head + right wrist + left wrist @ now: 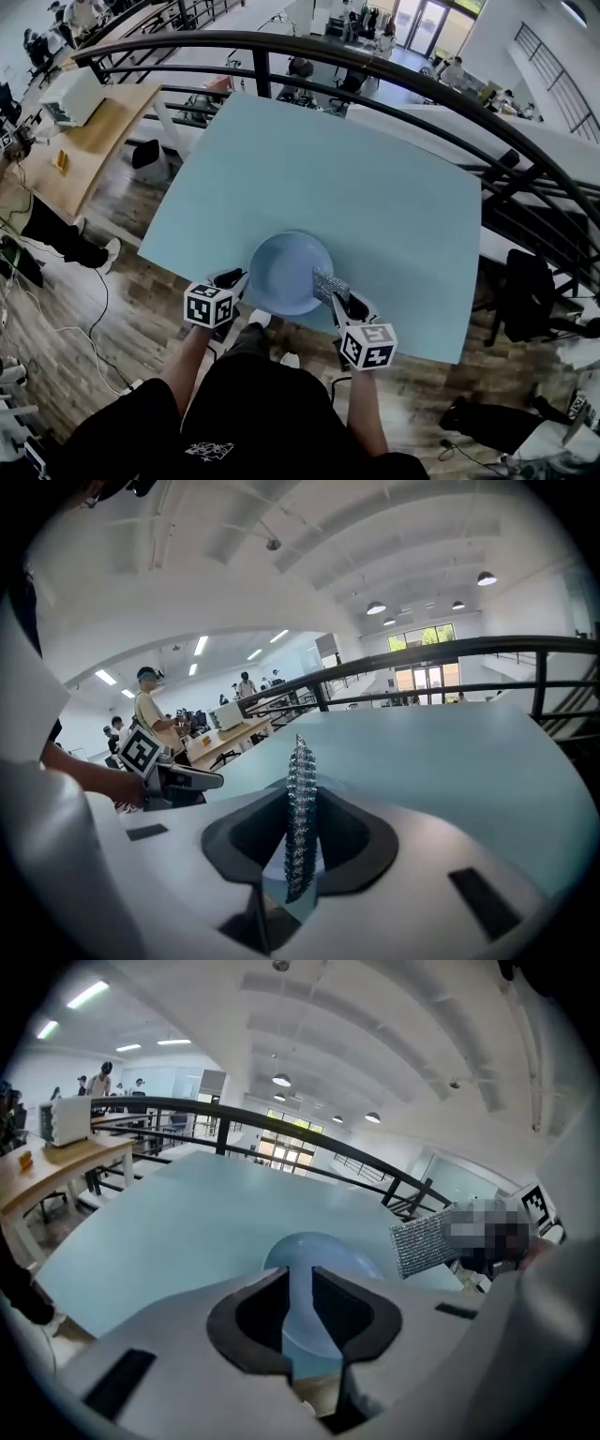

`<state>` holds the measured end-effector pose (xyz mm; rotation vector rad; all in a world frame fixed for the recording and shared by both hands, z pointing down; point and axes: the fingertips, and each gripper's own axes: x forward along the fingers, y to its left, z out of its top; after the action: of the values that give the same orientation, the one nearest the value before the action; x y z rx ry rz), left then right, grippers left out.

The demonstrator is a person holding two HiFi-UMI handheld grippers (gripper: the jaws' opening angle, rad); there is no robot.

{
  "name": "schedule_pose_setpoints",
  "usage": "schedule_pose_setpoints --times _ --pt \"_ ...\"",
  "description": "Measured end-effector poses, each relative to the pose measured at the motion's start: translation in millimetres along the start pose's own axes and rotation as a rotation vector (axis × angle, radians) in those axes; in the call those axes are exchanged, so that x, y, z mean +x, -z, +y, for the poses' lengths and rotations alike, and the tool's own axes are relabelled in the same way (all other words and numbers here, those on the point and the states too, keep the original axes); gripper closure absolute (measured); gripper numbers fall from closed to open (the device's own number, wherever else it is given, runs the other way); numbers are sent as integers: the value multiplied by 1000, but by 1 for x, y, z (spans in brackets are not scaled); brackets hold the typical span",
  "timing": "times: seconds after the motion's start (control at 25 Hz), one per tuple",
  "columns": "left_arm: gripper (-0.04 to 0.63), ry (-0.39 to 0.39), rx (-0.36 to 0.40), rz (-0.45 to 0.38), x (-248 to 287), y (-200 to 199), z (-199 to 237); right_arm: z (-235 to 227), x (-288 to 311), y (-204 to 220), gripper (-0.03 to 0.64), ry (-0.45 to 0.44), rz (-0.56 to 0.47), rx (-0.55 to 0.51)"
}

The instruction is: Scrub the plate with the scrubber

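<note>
Room: large bright hall, with a dark curved railing [375, 66] beyond the far edge and wooden floor [122, 309] below.
Desk: a pale blue desk [375, 178], bare apart from the task's things; a second, wooden desk [89, 141] stands far left.
Plate: the light blue plate [289, 272] lies flat at the near edge of the desk, between the two hand-held grippers.
Scrubber: the silvery mesh scrubber [330, 284] stands on edge at the plate's right rim. No view shows whether it touches the plate.
Left hand-held gripper: the left hand-held gripper [232, 279] is at the plate's near-left rim. Its jaws stand slightly apart and clamp nothing.
Right hand-held gripper: the right hand-held gripper [343, 298] is just right of the plate, its jaws clamped on the scrubber.
Head view only: the layout from above, with both marker cubes [208, 305] and the person's arms.
Left gripper view only: the narrow gap between its dark pads, with the plate's pale surface showing through it. The scrubber appears broadside, up to the right.
Right gripper view only: the scrubber edge-on, a thin glittering strip pinched between the pads. The other gripper, held in a hand, is at the left, with people in the background [150, 714].
</note>
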<state>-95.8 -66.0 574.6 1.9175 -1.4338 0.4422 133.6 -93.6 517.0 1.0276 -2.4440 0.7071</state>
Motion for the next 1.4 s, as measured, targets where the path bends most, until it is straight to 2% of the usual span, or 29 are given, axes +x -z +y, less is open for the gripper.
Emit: schedule_pose_setpoints --times 0.16,0.32,0.4,0.52,0.72,0.88,1.16,1.4 --pt "500 30 -84 66 28 8 26 1 24 10 531 6 43 50" --pt "485 58 -214 142 52 19 47 -10 36 28 531 61 69 207" --pt "485 93 -249 179 64 21 48 -17 42 34 531 86 75 291" --pt "485 135 -227 235 78 24 51 -21 52 40 531 106 63 393" --pt "485 181 -168 331 99 33 60 -19 58 53 531 172 63 455" --pt "485 174 -123 397 113 43 68 -19 66 68 531 218 69 498" --pt "497 182 -82 466 126 45 69 -18 83 75 531 228 73 557" --pt "517 190 -129 502 133 46 69 -26 99 80 531 245 48 657"
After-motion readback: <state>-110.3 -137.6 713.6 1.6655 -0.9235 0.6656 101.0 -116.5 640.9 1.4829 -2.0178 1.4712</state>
